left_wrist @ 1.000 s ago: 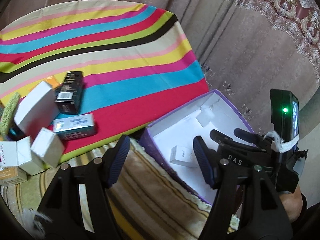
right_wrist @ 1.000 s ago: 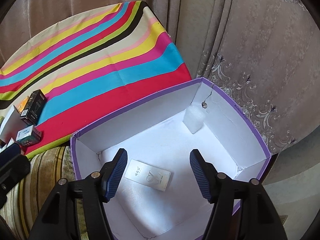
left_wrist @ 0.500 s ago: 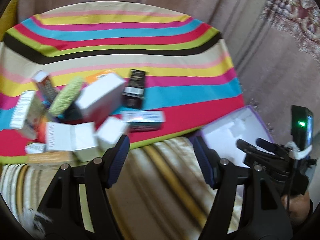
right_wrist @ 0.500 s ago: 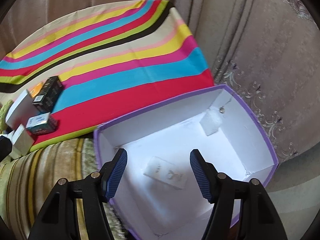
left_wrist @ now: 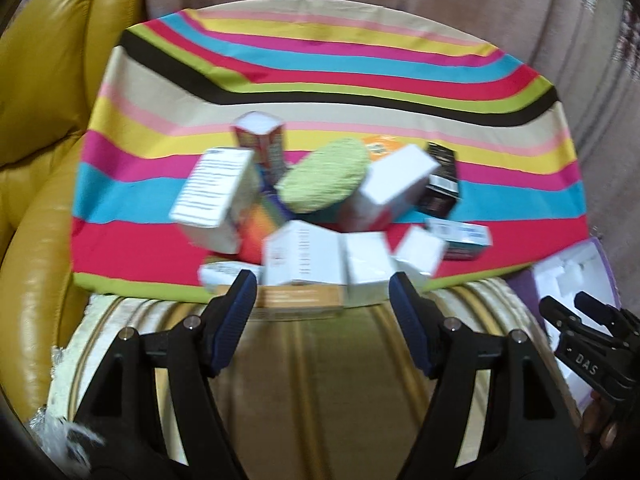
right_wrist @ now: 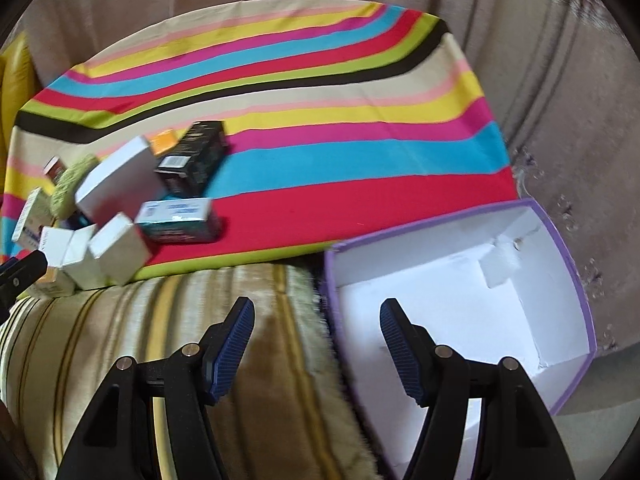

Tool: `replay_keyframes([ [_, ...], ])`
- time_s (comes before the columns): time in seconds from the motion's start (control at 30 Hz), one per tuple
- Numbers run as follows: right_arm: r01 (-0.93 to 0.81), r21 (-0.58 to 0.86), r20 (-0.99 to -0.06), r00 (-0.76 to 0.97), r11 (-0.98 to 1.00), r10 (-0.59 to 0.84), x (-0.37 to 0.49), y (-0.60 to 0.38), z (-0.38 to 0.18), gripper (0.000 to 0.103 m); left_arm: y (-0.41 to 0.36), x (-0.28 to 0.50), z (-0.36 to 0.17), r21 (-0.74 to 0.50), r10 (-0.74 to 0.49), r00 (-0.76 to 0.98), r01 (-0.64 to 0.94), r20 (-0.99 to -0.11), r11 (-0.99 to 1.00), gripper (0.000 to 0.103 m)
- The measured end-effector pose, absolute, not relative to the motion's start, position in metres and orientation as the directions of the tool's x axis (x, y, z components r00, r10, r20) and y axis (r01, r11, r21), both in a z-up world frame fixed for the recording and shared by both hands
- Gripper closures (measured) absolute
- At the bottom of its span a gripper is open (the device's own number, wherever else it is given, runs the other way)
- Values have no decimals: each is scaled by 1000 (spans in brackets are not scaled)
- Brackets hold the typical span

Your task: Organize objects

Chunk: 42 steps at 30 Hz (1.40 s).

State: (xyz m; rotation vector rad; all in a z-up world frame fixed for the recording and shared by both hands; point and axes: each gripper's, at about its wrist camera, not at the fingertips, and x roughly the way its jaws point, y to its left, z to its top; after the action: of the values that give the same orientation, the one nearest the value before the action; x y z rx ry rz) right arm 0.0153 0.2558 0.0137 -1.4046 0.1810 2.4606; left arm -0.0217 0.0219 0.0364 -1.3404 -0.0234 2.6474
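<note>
A heap of small boxes lies on the striped cloth: several white ones, a black box, a teal box, a flat brown box and a round green pad. My left gripper hovers just before the heap's near edge, its jaws opening with nothing between them. The purple box with a white inside stands to the right. My right gripper is open and empty over that box's left rim. A small white piece sits in its far corner.
A beige striped cushion fills the foreground under both grippers. A yellow leather armchair rises at the left. Brown curtains hang behind and to the right. The right part of the cloth is bare.
The left gripper swung left, from the purple box to the heap of boxes. The right gripper shifted left too, from over the box's inside to its left rim.
</note>
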Motion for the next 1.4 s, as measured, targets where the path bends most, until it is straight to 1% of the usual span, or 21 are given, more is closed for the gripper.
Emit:
replay_keyframes([
  [0.27, -252, -29, -855, -494, -967, 155, -6, 227, 14, 36, -3, -29, 33, -44, 81, -595, -77, -800, -996, 31],
  [0.37, -231, -23, -853, -503, -973, 139, -15, 218, 13, 32, -11, -32, 32, -21, 44, -597, -45, -801, -999, 31],
  [0.5, -216, -19, -852, -507, -976, 129, -28, 210, 11, 30, -17, -39, 28, -17, 29, -591, -26, -806, -1000, 31],
  [0.73, -219, 6, -856, -506, -976, 109, -46, 209, 6, 27, -34, -59, 21, -58, 47, -570, 1, -821, -998, 30],
  [0.87, -225, 16, -859, -501, -974, 102, -56, 212, 2, 26, -41, -72, 15, -91, 79, -549, -6, -832, -996, 30],
  [1.13, -233, 10, -876, -472, -973, 104, -76, 217, -7, 25, -38, -96, 9, -61, 64, -537, -24, -841, -998, 30],
  [1.2, -235, 0, -878, -465, -972, 112, -81, 217, -9, 25, -35, -98, 9, -53, 65, -541, -38, -839, -998, 36],
  [1.23, -235, -4, -879, -462, -972, 116, -83, 217, -10, 25, -34, -98, 9, -48, 64, -542, -44, -838, -998, 47],
  [1.27, -236, -8, -881, -458, -972, 119, -87, 217, -12, 25, -33, -98, 8, -42, 60, -540, -45, -840, -998, 55],
  [1.33, -236, -13, -883, -454, -972, 122, -92, 216, -14, 25, -34, -99, 7, -44, 62, -534, -46, -844, -998, 58],
  [1.4, -231, -24, -886, -446, -973, 128, -96, 214, -16, 25, -36, -99, 7, -50, 68, -534, -47, -843, -998, 59],
])
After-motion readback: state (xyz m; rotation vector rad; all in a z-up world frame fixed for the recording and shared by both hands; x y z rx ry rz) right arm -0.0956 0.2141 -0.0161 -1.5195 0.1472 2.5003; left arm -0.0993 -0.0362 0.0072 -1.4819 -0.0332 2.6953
